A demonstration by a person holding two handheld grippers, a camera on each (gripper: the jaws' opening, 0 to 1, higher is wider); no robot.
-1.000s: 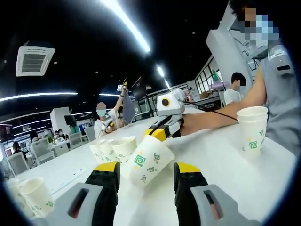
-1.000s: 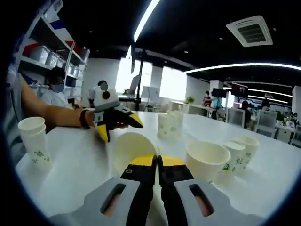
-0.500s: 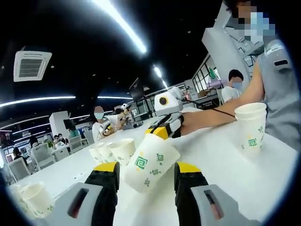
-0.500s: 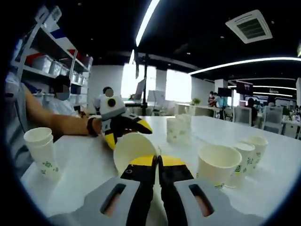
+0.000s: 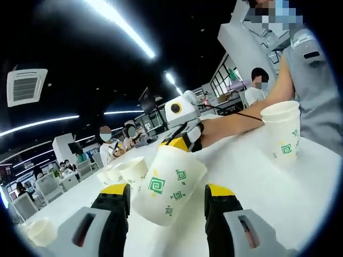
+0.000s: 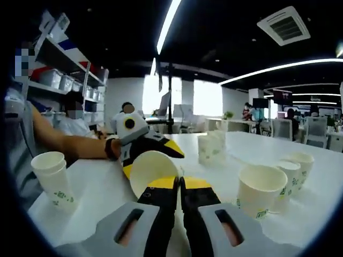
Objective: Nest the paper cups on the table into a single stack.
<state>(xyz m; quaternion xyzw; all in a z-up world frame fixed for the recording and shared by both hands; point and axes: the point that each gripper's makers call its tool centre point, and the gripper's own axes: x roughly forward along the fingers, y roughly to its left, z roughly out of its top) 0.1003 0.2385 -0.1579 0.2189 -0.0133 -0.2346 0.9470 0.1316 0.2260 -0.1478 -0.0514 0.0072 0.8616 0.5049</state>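
A big open-plan office. Long strip lights (image 6: 170,19) and a ceiling air-con unit (image 6: 282,25) run overhead, people sit at white desks (image 6: 300,134) with chairs, and shelves (image 6: 64,75) of storage boxes line one wall.

Both views: indoor scene lit from above by long ceiling light strips (image 5: 115,25) that burn out to pure white and smear slightly. The ceiling around them stays dark, while the white table (image 5: 300,187) reflects evenly, with soft, faint shadows. In the right gripper view, bright windows (image 6: 174,96) at the far wall are overexposed. Fisheye distortion bends straight lines strongly toward the edges, where detail softens; distant figures look blurred.
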